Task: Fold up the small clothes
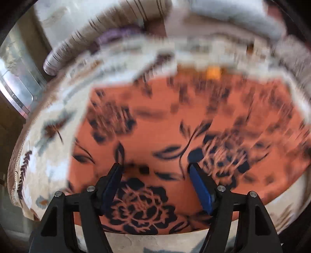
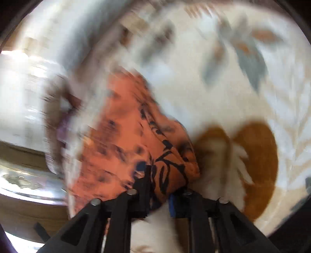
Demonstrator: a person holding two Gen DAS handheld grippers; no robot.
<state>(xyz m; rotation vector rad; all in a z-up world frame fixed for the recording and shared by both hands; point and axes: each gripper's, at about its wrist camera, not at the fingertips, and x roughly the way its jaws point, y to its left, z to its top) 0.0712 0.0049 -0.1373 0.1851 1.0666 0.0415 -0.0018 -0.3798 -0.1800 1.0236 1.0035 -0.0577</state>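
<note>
An orange garment with dark blue flowers lies spread flat on a cream leaf-print cloth in the left wrist view. My left gripper hovers over its near part, open, with only flat fabric showing between the blue pads. In the right wrist view, the same orange garment is bunched up, and my right gripper is shut on a thick fold of it at its edge. Both views are blurred.
A folded striped cloth and a pale grey-white pile lie beyond the garment. A shiny metal tray sits off the left edge, also seen as the metal tray. The cream cloth has a brown leaf print.
</note>
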